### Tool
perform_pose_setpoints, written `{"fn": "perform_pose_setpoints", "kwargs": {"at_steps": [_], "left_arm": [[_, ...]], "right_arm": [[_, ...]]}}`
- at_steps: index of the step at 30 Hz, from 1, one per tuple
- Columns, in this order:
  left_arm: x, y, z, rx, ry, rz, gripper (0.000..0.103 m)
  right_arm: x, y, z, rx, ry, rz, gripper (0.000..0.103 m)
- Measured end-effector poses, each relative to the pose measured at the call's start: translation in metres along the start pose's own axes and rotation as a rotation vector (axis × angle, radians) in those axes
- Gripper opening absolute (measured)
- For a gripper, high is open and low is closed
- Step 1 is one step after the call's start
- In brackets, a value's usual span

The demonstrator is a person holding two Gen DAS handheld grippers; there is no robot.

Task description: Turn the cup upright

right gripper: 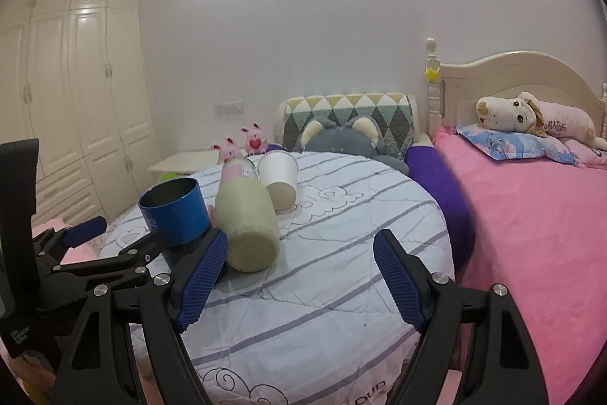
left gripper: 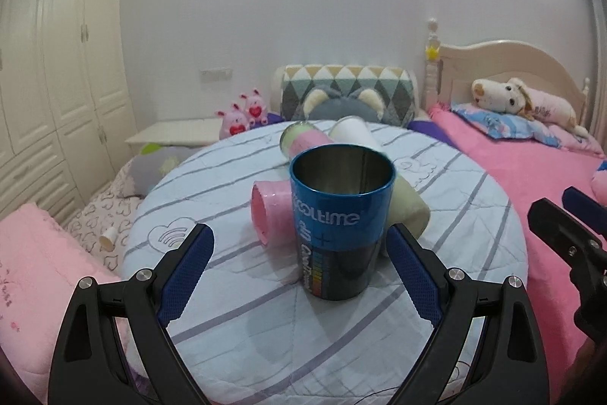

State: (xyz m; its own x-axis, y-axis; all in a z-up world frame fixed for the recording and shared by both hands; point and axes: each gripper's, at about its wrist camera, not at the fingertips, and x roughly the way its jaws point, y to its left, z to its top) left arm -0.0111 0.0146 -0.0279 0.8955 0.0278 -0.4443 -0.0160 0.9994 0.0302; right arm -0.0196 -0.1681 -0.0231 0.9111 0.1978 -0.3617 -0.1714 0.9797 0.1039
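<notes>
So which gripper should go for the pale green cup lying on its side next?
Probably the right gripper: it is open, with the green cup lying just ahead by its left finger. The left gripper is open around the upright blue cup.

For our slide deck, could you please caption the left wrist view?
Open left gripper flanks the upright blue cup on the striped round table; other cups lie tipped behind.
</notes>
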Motion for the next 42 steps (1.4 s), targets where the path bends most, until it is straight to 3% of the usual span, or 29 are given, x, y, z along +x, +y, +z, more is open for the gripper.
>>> {"fn": "perform_pose_setpoints", "kwargs": {"at_steps": [6,42], "left_arm": [[-0.006,-0.001,-0.003,-0.001,-0.061,0.005,0.094],[-0.003,-0.007,-0.007,0.007,-0.086,0.005,0.094]], "right_arm": [[0.000,0.001,-0.007,-0.010,-0.022,-0.020,0.081],[0.001,-0.002,-0.014,-0.014,0.006,-0.036,0.081]]}}
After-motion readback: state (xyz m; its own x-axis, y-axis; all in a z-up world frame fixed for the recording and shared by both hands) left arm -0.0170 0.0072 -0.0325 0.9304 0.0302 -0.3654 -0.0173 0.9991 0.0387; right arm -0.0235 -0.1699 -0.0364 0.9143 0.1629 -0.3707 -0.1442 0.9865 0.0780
